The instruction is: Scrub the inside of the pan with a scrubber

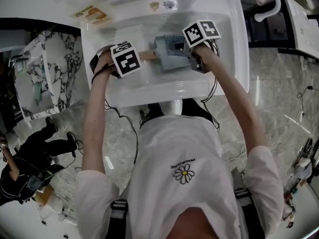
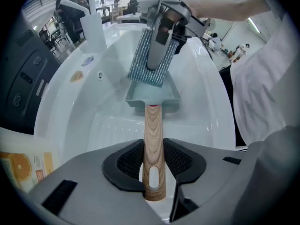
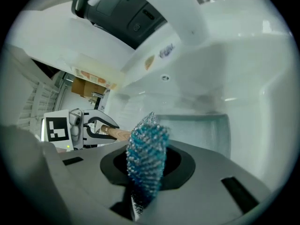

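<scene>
Fingers of left gripper point(image 2: 153, 162) clamped on pan handle point(image 2: 152, 125); right gripper point(image 3: 144, 172) pinching scrubber point(image 3: 146, 153), against pan point(image 2: 152, 96)

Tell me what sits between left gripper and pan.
Only the pan's wooden handle: the left gripper clamps its end, and it runs straight to the pan. Clearest in the left gripper view.

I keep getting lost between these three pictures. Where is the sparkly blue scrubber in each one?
Head view: scrubber upper centre, over the grey pan.
Left gripper view: upper centre, above the pan in the picture.
Right gripper view: low centre, very close up.
Shared landmark: the pan's wooden handle, seen in all three.
</scene>
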{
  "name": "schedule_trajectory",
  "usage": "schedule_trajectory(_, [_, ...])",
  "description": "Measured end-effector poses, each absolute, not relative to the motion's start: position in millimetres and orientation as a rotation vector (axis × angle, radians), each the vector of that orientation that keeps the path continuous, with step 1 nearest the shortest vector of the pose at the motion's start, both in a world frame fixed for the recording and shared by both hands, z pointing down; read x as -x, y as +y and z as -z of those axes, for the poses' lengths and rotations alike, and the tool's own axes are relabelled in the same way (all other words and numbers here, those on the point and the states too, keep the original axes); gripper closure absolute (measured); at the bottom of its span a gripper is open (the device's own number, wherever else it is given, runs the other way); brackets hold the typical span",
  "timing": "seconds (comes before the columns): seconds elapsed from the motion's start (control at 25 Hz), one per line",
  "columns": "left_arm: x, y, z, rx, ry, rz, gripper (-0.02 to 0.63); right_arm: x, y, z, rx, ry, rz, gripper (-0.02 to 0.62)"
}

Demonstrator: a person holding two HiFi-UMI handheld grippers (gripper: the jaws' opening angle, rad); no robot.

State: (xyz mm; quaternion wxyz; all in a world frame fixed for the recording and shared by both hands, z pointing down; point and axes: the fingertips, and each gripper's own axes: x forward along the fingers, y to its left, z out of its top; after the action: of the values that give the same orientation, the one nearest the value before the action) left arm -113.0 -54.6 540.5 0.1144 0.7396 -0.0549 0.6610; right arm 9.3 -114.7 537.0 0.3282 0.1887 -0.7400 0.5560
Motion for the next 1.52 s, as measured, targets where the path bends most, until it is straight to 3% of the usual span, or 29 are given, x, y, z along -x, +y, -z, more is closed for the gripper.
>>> schedule_trajectory(0.52, [112.4,-55.6,-545.4,-2.176,-0.172,-1.924,0.468,-35.8,-114.3,-427.4,-0.915,-2.396,-1.006,0.534])
schedule_trajectory(1.52, [115.7,-52.4,-564.8,-2.136,-0.190,-1.985,0.448,-53.2,-85.4,-430.0,-0.975,-2.397,-1.080,0.534])
